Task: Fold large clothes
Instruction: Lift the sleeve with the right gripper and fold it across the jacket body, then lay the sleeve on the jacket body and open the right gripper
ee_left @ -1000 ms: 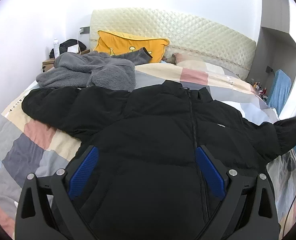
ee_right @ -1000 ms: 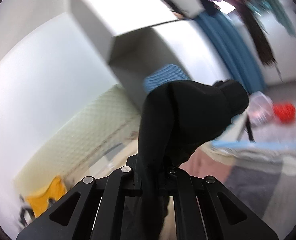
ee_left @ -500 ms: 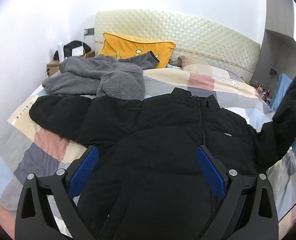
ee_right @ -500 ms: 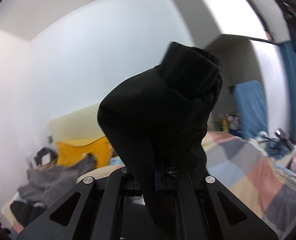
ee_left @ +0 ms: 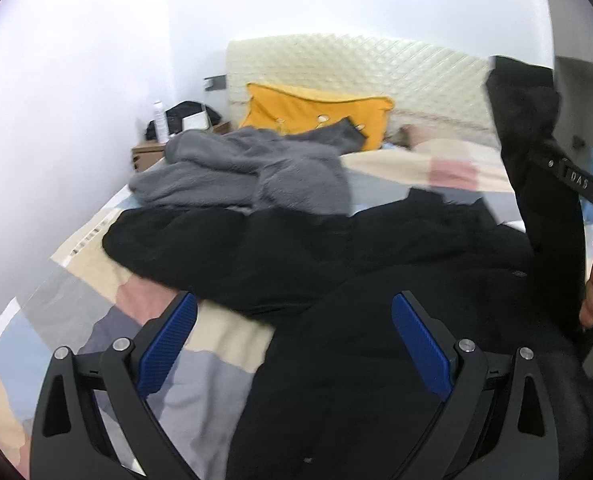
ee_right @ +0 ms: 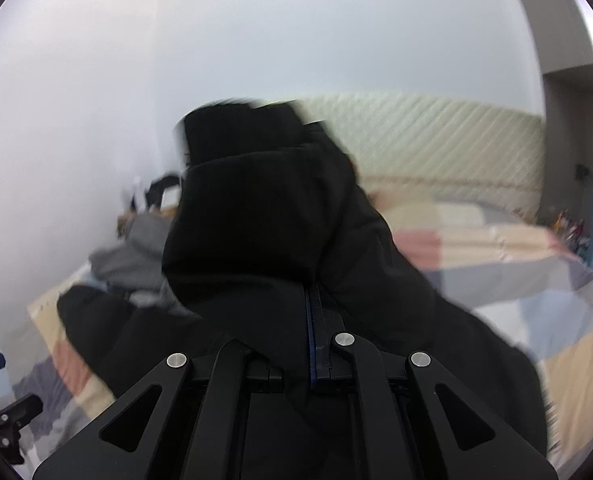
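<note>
A black puffer jacket (ee_left: pixel 368 264) lies face up on the bed, its left sleeve (ee_left: pixel 168 240) stretched out flat. My left gripper (ee_left: pixel 292 332) is open and empty, hovering over the jacket's lower left part. My right gripper (ee_right: pixel 316 344) is shut on the jacket's right sleeve (ee_right: pixel 264 216), which stands up out of the jaws with the cuff on top. In the left wrist view that sleeve (ee_left: pixel 536 152) is raised at the far right, held by the right gripper (ee_left: pixel 576 184).
A grey fleece garment (ee_left: pixel 248 172) lies heaped behind the jacket. A yellow pillow (ee_left: pixel 304 112) leans on the quilted headboard (ee_left: pixel 356 68). The patchwork bedspread (ee_left: pixel 76 300) covers the bed. A nightstand (ee_left: pixel 148 152) with a bottle stands at the back left wall.
My right gripper has swung the sleeve up and leftward, over the jacket body. My left gripper has shifted left and is still open.
</note>
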The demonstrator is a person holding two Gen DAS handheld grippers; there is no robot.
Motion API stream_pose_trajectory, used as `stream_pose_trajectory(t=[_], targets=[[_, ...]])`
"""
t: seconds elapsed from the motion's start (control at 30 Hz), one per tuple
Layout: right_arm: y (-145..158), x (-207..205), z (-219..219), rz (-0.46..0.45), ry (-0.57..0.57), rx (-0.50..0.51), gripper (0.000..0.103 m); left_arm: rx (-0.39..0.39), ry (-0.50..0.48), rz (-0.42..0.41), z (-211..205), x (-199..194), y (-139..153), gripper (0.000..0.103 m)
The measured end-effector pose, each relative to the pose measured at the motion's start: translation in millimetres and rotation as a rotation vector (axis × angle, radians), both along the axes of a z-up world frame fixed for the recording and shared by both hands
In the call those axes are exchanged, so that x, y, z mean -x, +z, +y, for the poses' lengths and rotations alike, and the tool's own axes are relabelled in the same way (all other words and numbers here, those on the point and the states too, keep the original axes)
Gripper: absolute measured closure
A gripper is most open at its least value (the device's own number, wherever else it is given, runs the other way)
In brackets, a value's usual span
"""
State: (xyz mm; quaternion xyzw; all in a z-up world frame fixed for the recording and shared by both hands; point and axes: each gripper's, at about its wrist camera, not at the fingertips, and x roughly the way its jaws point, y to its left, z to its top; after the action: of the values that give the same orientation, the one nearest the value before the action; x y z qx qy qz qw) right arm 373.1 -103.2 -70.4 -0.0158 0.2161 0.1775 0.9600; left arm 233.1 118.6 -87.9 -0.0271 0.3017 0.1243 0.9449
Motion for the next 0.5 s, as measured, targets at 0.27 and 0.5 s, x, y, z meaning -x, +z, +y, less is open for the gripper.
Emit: stream_pose_trajectory(t=[0.27,0.5], targets=[[-101.4,-4.9,60.9,0.168,0.037,0.198,0.098,0.024,-0.018,-0.018,17.5,10.6,-7.9,0.005],[-114.4,-6.8,65.6,0.234,0.054,0.223,0.091,0.034,-0.043,0.001,20.5,2.6,-20.8,0.005]])
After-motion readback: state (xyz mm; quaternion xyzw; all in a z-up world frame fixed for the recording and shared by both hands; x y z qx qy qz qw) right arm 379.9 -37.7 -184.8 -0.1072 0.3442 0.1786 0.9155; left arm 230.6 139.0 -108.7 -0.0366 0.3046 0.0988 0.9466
